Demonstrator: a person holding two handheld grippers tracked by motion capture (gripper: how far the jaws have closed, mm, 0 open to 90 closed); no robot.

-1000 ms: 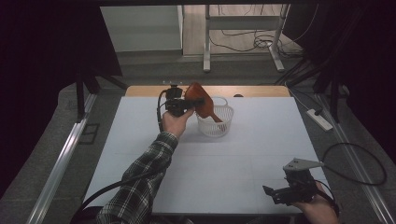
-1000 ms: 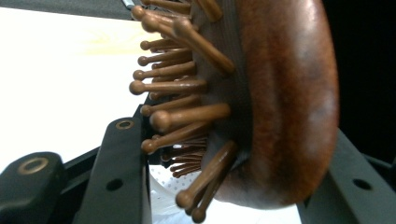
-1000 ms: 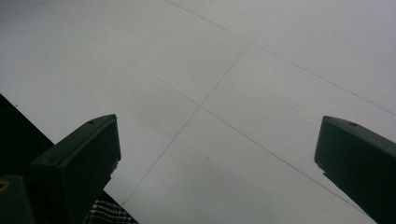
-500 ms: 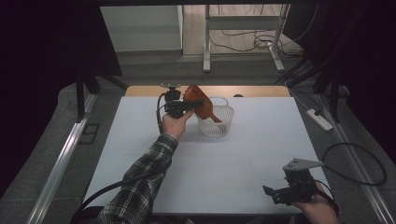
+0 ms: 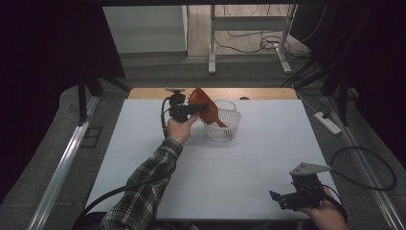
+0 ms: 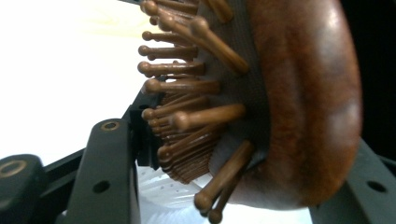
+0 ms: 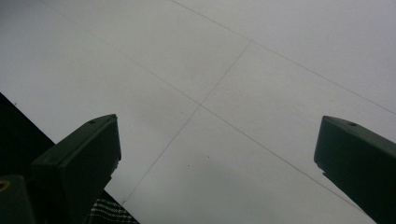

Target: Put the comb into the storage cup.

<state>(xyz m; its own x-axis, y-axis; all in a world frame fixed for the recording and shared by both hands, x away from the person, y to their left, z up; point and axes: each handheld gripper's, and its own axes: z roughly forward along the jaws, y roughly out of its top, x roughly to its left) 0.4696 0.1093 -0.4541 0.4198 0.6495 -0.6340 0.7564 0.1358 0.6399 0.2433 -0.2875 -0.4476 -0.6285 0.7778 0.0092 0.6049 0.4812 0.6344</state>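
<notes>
Left gripper (image 5: 191,110) jaws opening, hairbrush (image 5: 203,106) between, over basket (image 5: 225,125)

Brown hairbrush (image 5: 203,103), white basket (image 5: 225,125) (plaid sleeve (image 5: 143,191))

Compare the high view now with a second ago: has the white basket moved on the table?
No. The basket sits at the same spot near the table's far edge, with the brush leaning into it as before.

white table (image 5: 249,158), power strip (image 5: 327,122), floor cables (image 5: 249,40)
</notes>
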